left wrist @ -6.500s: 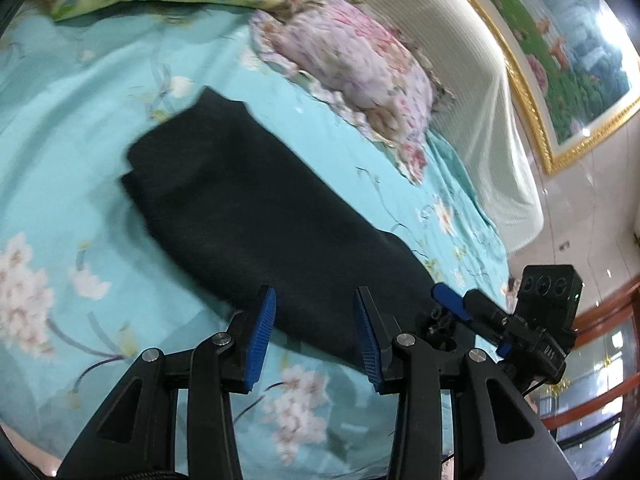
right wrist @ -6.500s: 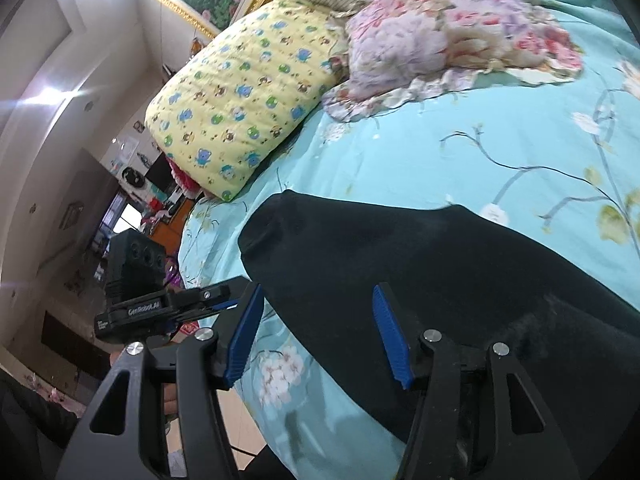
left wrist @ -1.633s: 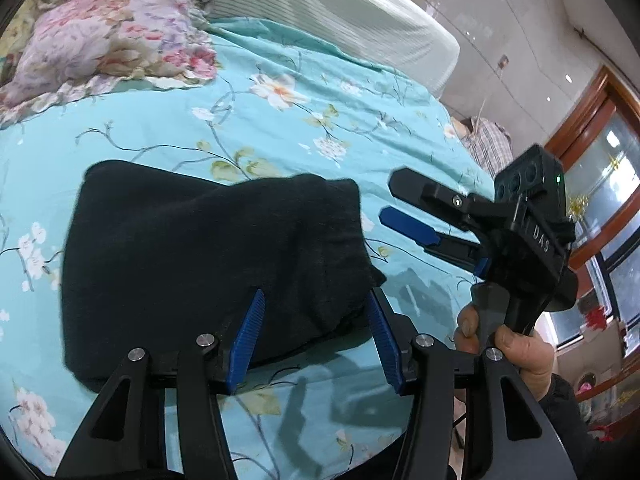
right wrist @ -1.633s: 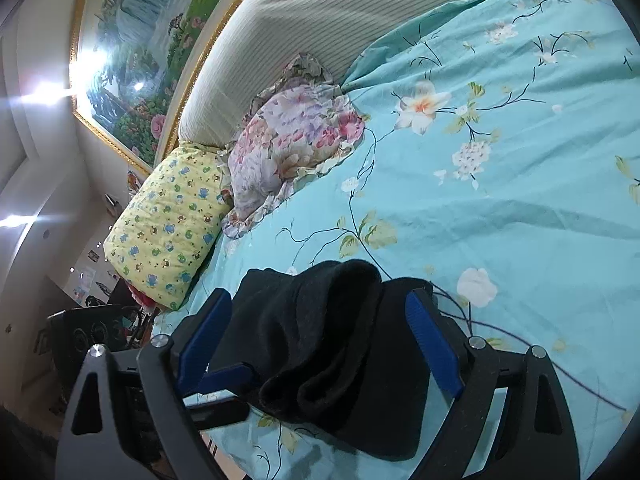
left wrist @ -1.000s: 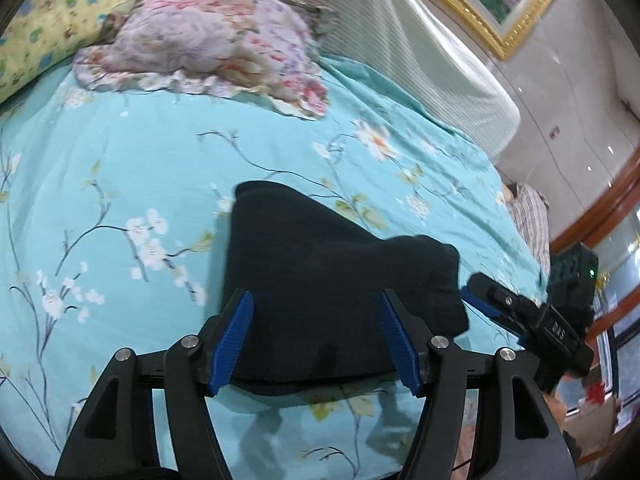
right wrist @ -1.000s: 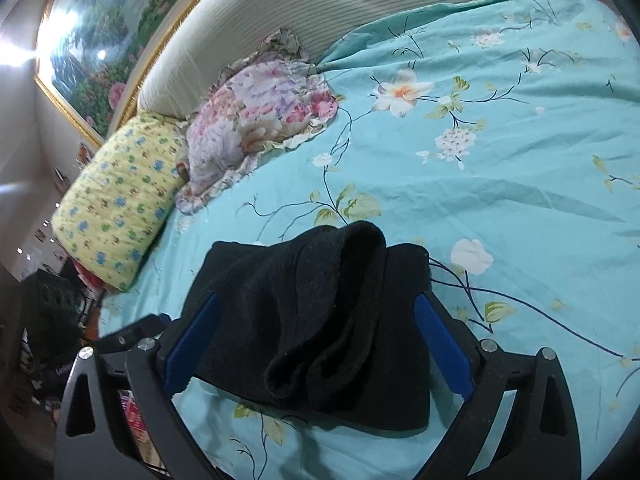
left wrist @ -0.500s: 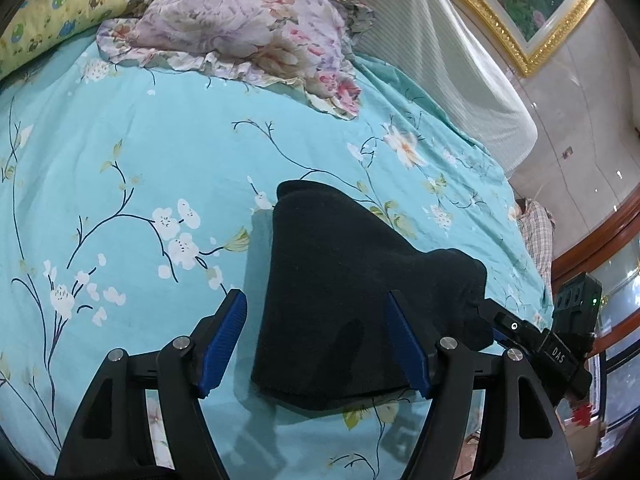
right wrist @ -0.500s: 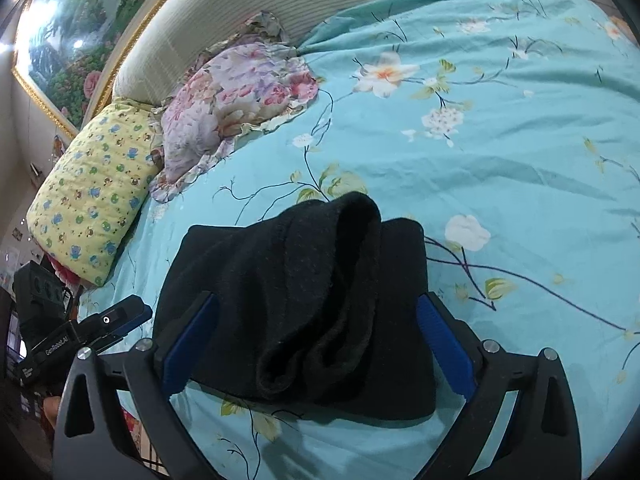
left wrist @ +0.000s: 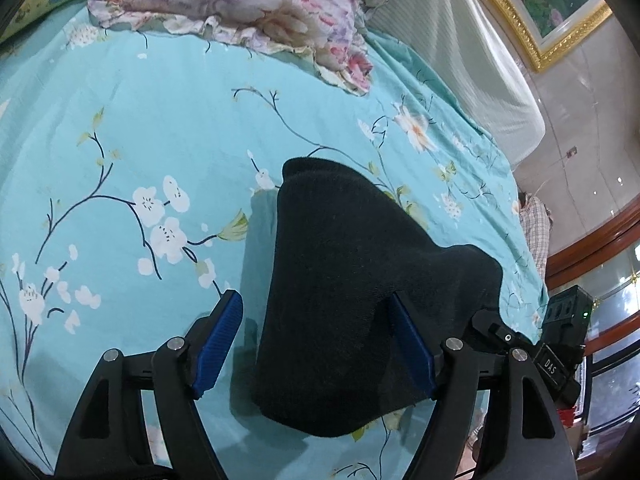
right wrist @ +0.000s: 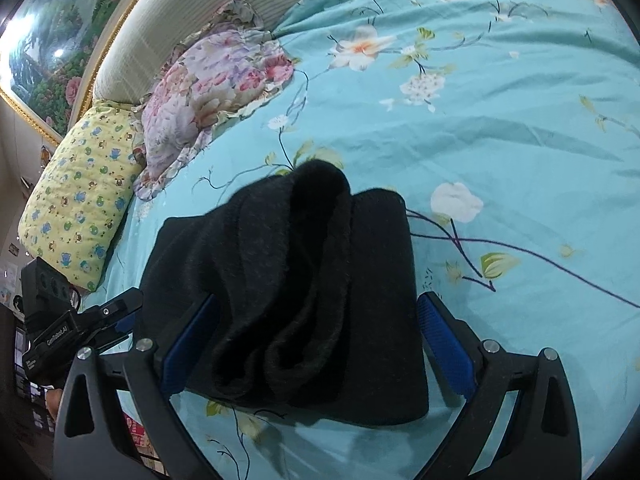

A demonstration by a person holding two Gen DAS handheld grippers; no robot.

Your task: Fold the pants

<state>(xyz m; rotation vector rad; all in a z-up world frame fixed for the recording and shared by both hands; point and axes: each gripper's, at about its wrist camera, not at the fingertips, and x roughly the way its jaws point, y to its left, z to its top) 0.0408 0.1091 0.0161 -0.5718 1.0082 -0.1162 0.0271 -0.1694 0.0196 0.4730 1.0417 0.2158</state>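
Note:
The black pants (left wrist: 340, 280) lie folded in a thick bundle on the turquoise flowered bedsheet (left wrist: 140, 128). My left gripper (left wrist: 316, 340) straddles the bundle's near left corner. Its jaws are opening: the left pad stands clear of the cloth and the right pad sits against a fold without pinching it. In the right wrist view the pants (right wrist: 300, 280) show stacked layers with a bulging roll on top. My right gripper (right wrist: 316, 340) stands wide open around the bundle's near end. Each gripper appears at the edge of the other's view.
A pink floral pillow (right wrist: 216, 80) and a yellow patterned pillow (right wrist: 76, 200) lie toward the striped headboard (left wrist: 480, 60). A framed painting (left wrist: 560, 4) hangs on the wall above it. The bed's edge drops off just below the bundle. Bare sheet spreads to the right (right wrist: 500, 120).
Over the last seconds the long pants became a compact folded bundle. In the last second both grippers sank closer to it, and the left jaws spread wider.

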